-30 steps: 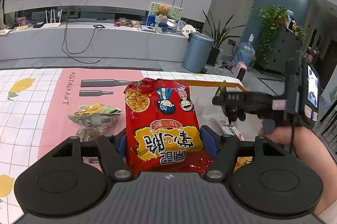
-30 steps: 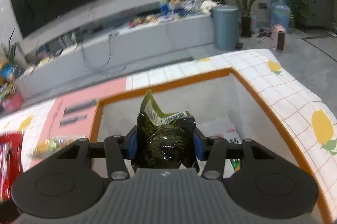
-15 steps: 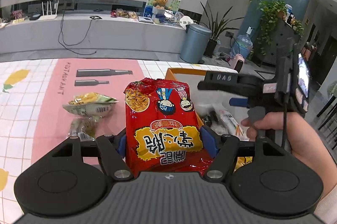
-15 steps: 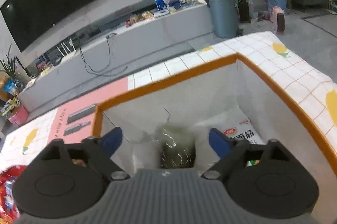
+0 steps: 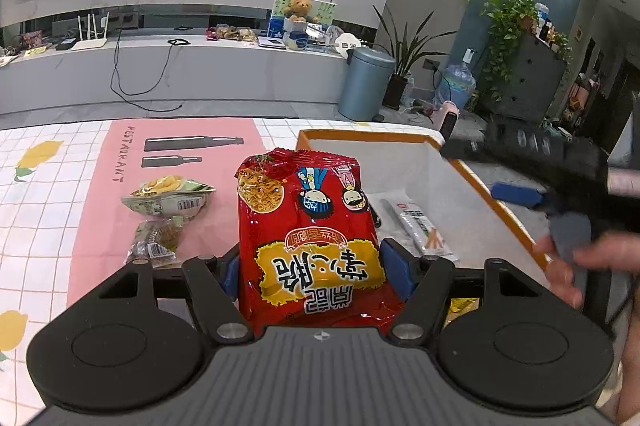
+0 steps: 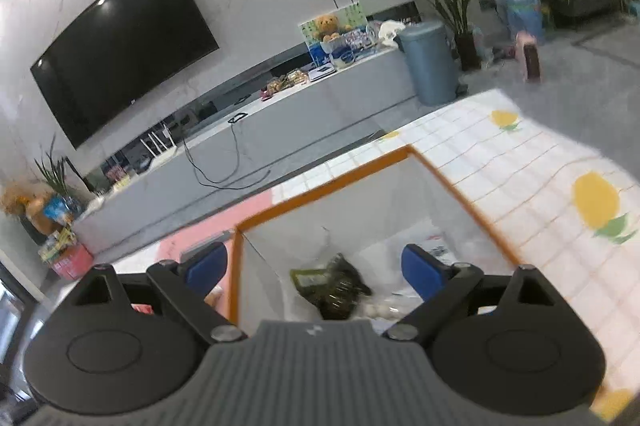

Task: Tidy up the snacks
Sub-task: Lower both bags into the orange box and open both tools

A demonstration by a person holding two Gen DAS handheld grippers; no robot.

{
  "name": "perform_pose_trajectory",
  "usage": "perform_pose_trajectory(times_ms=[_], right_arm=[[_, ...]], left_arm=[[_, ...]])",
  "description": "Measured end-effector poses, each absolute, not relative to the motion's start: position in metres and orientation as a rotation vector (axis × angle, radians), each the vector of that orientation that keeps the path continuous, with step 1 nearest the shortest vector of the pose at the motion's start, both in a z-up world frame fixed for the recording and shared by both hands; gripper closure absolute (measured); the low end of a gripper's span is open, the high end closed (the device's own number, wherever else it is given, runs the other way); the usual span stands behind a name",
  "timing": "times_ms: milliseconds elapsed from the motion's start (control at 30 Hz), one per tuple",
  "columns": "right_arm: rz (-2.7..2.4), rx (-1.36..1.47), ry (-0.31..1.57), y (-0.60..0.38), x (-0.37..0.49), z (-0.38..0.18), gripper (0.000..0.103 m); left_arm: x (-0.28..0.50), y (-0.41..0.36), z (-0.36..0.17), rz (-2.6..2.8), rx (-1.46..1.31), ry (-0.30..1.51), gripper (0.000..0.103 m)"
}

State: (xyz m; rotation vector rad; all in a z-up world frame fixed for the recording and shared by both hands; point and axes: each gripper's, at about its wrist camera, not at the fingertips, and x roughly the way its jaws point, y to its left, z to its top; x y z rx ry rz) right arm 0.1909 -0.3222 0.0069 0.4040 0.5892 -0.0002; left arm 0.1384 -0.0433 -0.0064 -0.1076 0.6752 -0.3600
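- Currently clamped on the red noodle packet (image 5: pixel 308 226) with the left gripper (image 5: pixel 312 270), pads pressing both sides of its lower half; packet held upright, off the worktop (image 5: pixel 40 226), just short of the near-left corner of the orange-rimmed box (image 5: pixel 360 136)
- Just been opening on the other side: right gripper (image 6: pixel 316 266) released, jaws spread wide over the box with nothing between them, and the dark green packet (image 6: pixel 334 286) lying loose on the box floor below
- Likely to snag: carrying the tall packet across too low could catch its bottom edge on the orange rim and twist it out of the pads
- Liable to slip too, being glossy film held only at the sides; squeezing harder instead risks crushing the noodles inside
- Could collide: right gripper and the hand (image 5: pixel 580 262) holding it sit close by at the box's right wall, blurred in the left wrist view, so moving in before that side clears invites a knock
- Might end up propped on the packets already inside rather than lying flat, if let go over them
- In the box: the dark green packet near the left wall, a long white packet printed with sticks (image 5: pixel 416 226) beside it, and something yellow (image 5: pixel 464 304) at the near edge, mostly hidden
- Possibly a few small pale round things beside the green packet; too blurred to tell
- Not yet boxed: a green-and-yellow packet (image 5: pixel 168 200) and a small clear packet (image 5: pixel 156 246), touching each other on the pink mat to the left
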Motion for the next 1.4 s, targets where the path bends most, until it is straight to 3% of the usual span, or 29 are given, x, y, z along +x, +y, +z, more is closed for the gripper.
perform_pose_trajectory(times_ms=[400,733,1300,1400], right_arm=[[-0.076,0.410,0.574,-0.353,0.140,-0.002,0.011],[-0.223,0.413,0.558,-0.390,0.125,-0.004,0.012],[-0.211,0.491,0.546,-0.400,0.124,-0.001,0.012],[-0.202,0.484,0.551,-0.397,0.126,-0.001,0.012]], left_arm=[[0.134,-0.099,0.022,-0.376,-0.074,0.647,0.025],[0.184,-0.163,0.000,-0.400,-0.079,0.739,0.025],[0.224,-0.176,-0.045,-0.377,-0.097,0.921,0.025],[0.218,-0.178,-0.043,-0.383,-0.060,0.913,0.014]])
